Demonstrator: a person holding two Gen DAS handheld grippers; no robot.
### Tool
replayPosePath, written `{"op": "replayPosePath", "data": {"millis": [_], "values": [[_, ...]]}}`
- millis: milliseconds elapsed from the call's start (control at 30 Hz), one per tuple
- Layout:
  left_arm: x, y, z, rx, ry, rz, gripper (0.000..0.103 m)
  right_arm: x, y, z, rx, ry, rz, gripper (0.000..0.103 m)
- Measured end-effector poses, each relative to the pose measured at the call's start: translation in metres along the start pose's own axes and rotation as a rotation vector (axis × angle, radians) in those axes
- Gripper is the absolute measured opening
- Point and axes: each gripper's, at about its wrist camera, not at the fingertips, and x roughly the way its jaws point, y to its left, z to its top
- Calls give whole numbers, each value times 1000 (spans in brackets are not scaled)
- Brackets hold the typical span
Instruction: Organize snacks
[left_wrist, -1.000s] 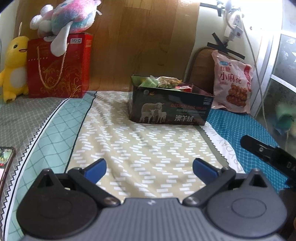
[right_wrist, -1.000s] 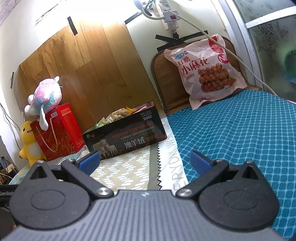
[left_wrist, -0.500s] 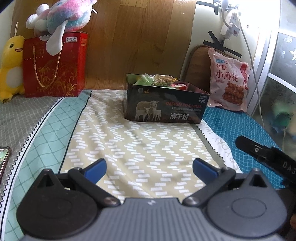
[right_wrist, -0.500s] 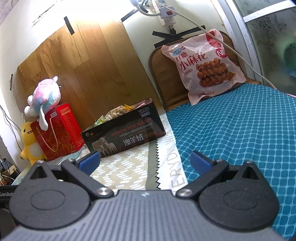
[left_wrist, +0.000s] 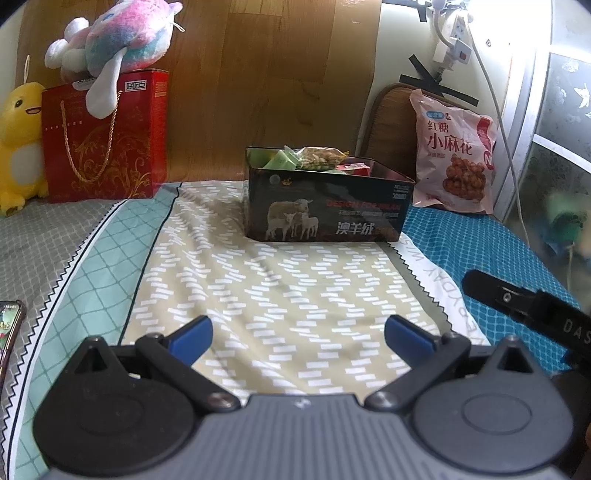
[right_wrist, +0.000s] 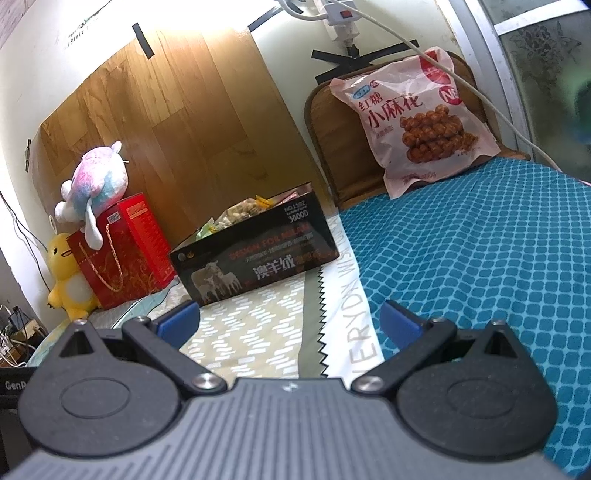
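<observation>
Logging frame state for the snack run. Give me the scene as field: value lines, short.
surface: bed with patterned sheet
container: black box, open top, upright on sheet
box contents: small snack packets, heaped near rim
loose snack: pink snack bag, leaning on brown headboard cushion, apart from box
left gripper: open, holding nothing, low over sheet
right gripper: open, holding nothing
background: red gift bag, pink plush on top, yellow plush beside
</observation>
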Motion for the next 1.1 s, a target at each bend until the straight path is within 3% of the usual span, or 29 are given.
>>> {"op": "replayPosePath", "data": {"millis": [1100], "values": [[2,2,1,3,20,87,103,1,5,1,-46,42,52,103]]}}
